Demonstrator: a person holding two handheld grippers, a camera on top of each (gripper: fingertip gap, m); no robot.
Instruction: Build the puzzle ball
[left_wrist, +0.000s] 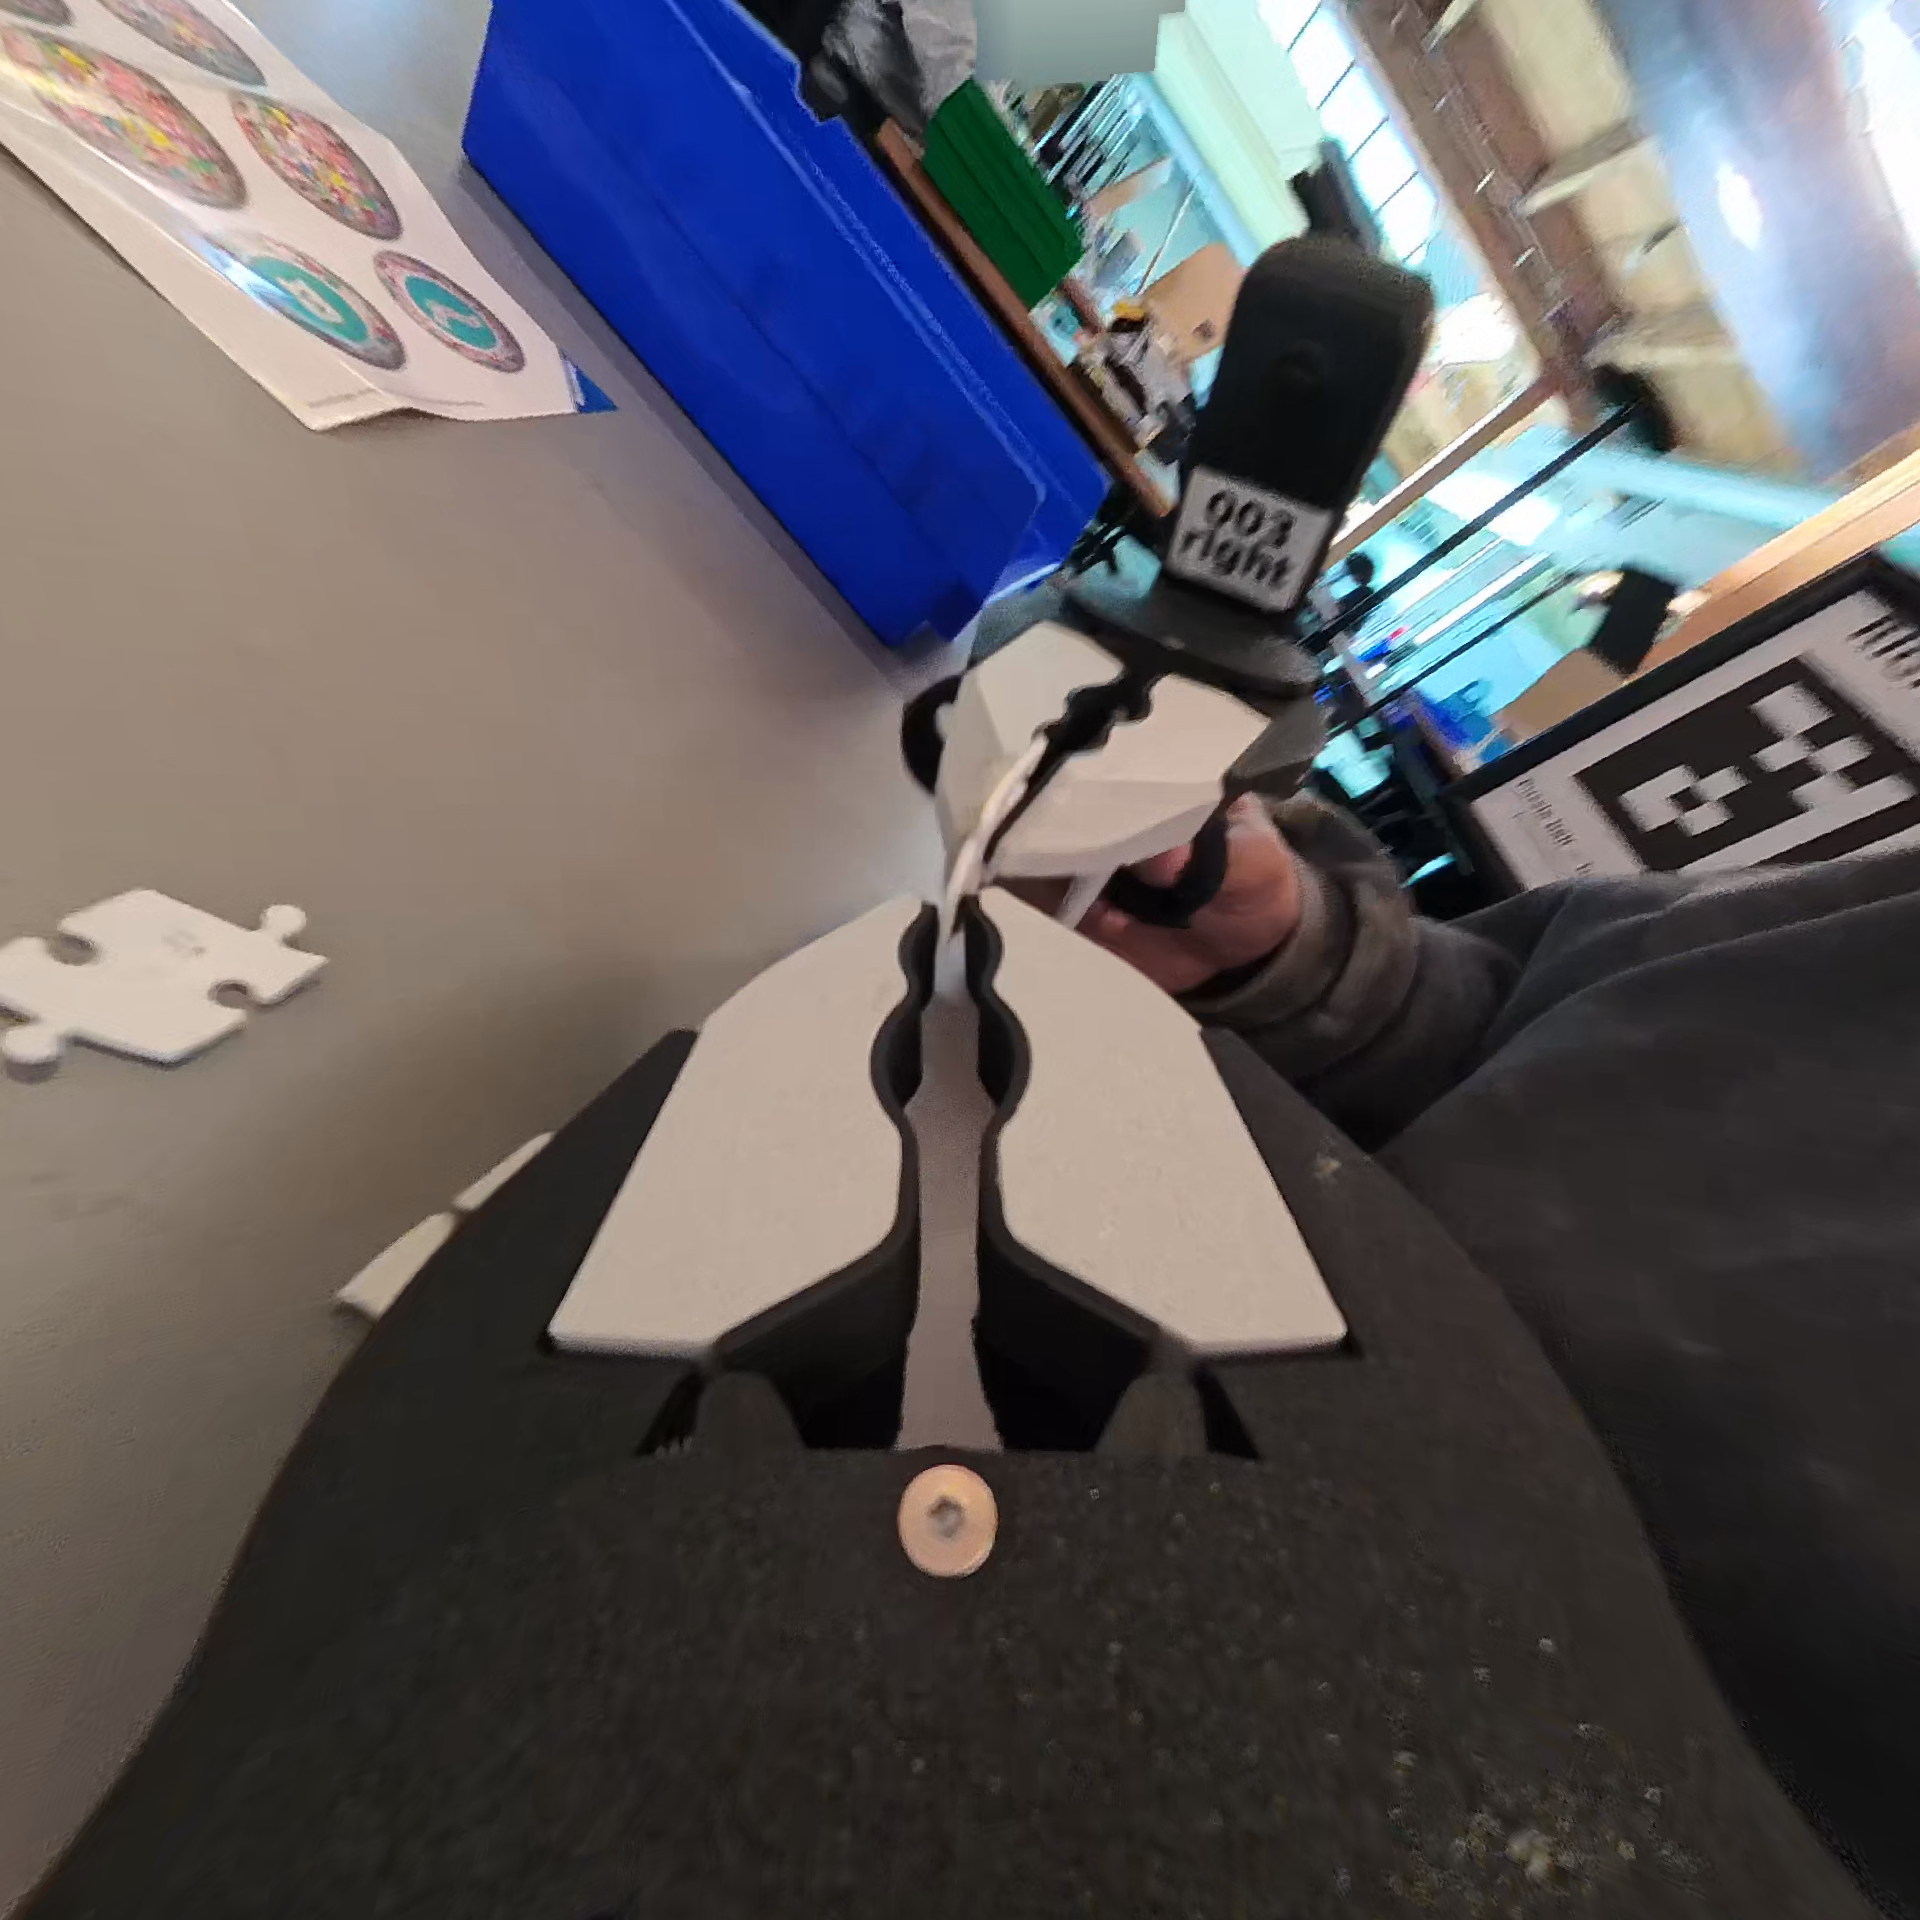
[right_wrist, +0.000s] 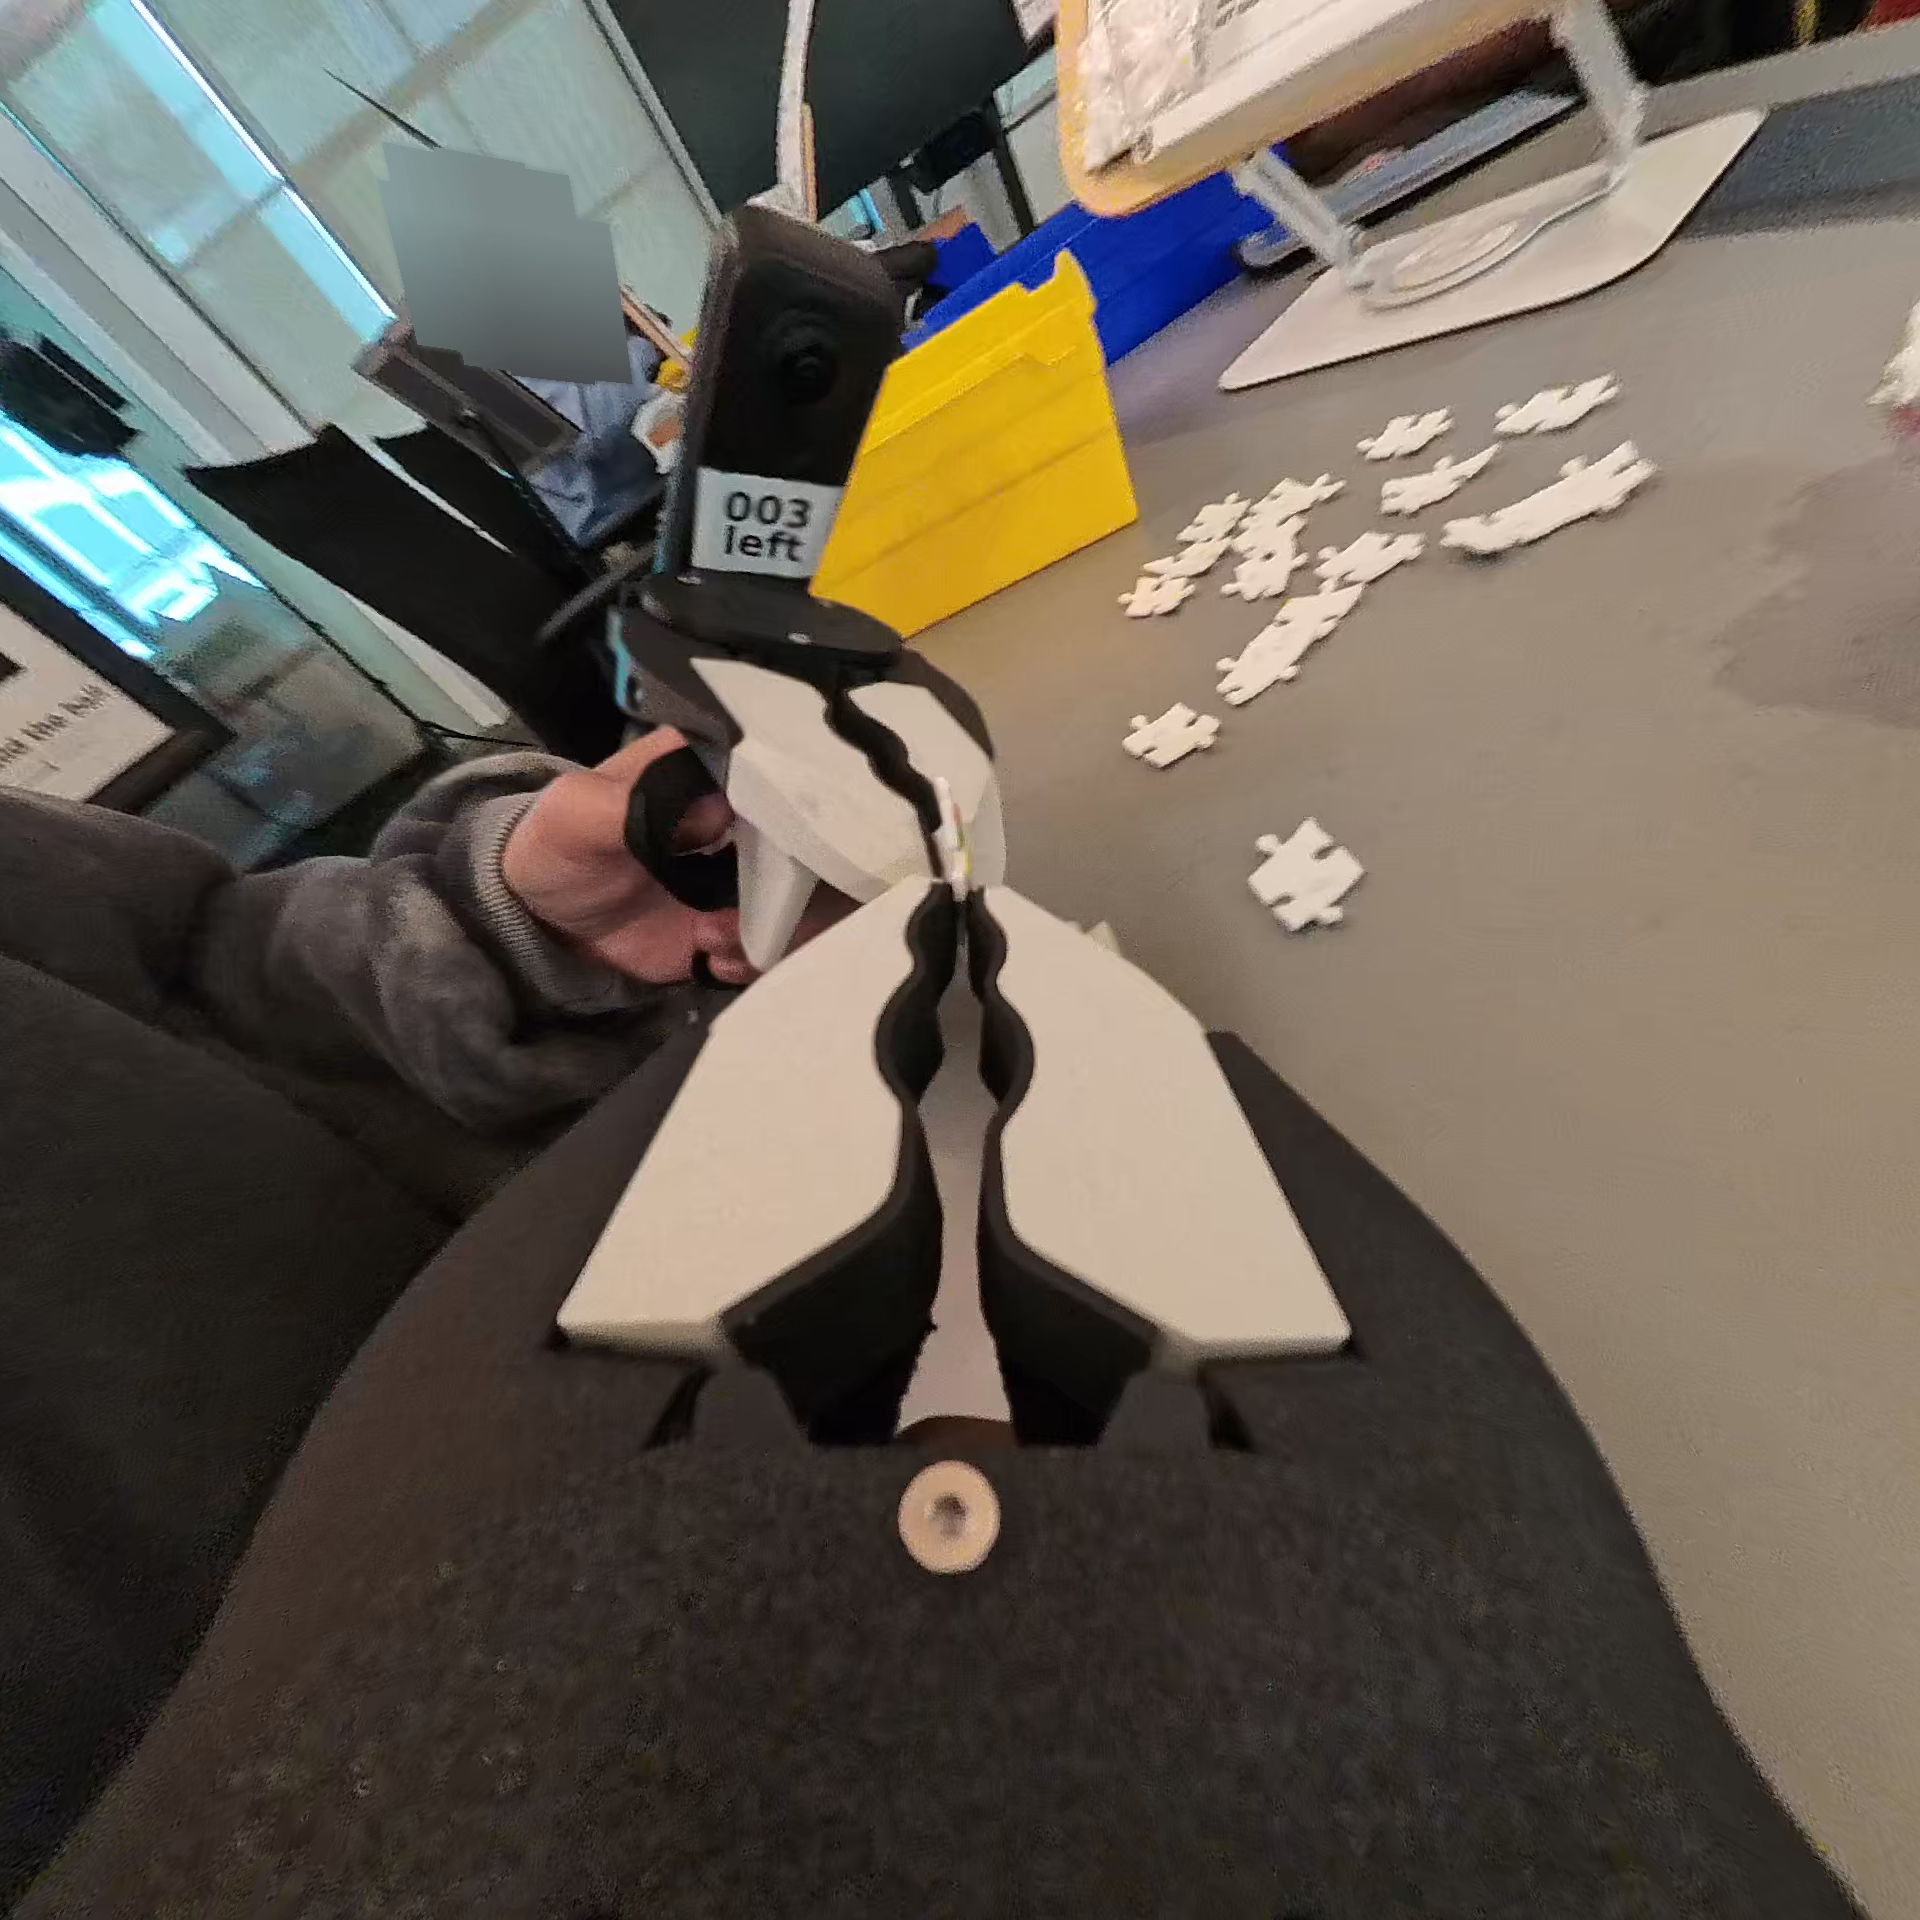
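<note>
— Where are the pieces?
— My left gripper (left_wrist: 948, 920) and right gripper (right_wrist: 961, 896) are each clamped on a thin puzzle piece (left_wrist: 987, 831), tip to tip above the desk (left_wrist: 436, 727).
— Handling?
— Light, bendy, probably slippery; I'd pinch the flat middle.

- Left gripper (left_wrist: 948, 920): pale grey fingers (left_wrist: 790, 1132) with wavy black inner pads, black grainy body, one silver screw (left_wrist: 947, 1521).
- Right gripper (right_wrist: 961, 894): same build; black camera, white label.
- Grey knit sleeves (right_wrist: 416, 935).
</note>
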